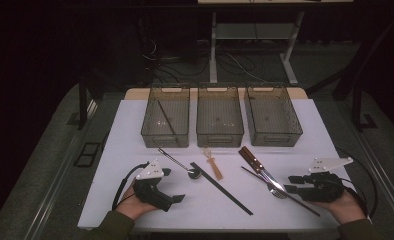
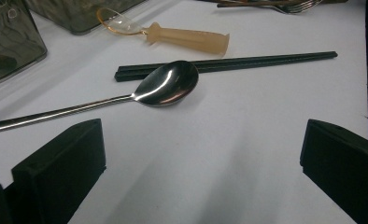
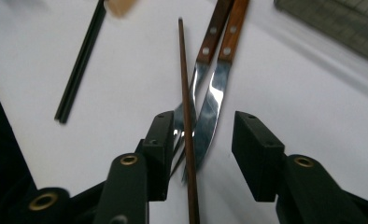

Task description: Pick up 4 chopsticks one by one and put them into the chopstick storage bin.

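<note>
Right gripper (image 1: 291, 183) sat near the table's (image 1: 135, 200) front right corner, tongs part-way apart, straddling the fork (image 3: 184, 126), knife (image 3: 210, 107) and a brown chopstick (image 3: 186, 93) lying across them; pads not visibly pressing on any. Risk, as judged: closing here could pinch all three together, or drag the chopstick and scatter the blades. Left gripper (image 1: 175, 200) rested near the front left edge, tongs wide apart, nothing between. Mid-table: metal spoon (image 2: 166, 84), its bowl touching the black chopsticks (image 2: 229, 63); amber-handled utensil (image 2: 182, 38) just beyond. Along the far edge, three bins (image 1: 220, 120); a dark stick lay in the left bin. The amber utensil's clear head was hard to identify.
</note>
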`<state>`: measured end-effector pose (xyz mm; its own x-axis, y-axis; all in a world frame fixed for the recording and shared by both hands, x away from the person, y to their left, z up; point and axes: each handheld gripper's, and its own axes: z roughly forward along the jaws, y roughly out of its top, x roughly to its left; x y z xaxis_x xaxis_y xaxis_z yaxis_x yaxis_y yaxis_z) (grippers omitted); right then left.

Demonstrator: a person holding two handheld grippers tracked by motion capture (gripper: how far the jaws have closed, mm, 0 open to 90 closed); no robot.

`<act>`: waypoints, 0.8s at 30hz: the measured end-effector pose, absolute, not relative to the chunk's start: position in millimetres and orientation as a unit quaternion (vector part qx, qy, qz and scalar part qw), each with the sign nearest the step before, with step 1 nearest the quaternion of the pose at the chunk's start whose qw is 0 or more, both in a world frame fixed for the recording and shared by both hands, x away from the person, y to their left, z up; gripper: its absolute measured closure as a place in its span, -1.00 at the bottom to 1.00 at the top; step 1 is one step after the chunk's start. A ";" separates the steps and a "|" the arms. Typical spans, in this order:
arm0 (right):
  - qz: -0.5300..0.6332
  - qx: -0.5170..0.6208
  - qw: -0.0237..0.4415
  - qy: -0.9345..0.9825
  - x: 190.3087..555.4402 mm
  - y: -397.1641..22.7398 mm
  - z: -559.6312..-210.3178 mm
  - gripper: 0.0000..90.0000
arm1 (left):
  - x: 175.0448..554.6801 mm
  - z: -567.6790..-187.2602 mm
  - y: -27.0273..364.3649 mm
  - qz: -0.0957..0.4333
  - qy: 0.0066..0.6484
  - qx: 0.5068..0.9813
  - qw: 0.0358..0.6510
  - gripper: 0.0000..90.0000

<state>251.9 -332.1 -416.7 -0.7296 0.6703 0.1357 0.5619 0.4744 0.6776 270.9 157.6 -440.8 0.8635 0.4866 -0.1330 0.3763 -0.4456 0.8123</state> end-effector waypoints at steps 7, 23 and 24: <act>0.342 0.350 0.067 0.869 246.2 -336.6 -425.2 0.53 | 270.6 -441.0 157.2 0.060 0.255 0.848 0.460 -1.00; 0.294 0.324 0.058 0.898 245.2 -332.2 -437.8 0.69 | 270.4 -441.2 156.4 0.060 0.254 0.849 0.459 -1.00; 0.292 0.320 0.062 0.899 244.4 -331.7 -438.1 0.71 | 270.5 -441.2 156.3 0.060 0.254 0.850 0.459 -1.00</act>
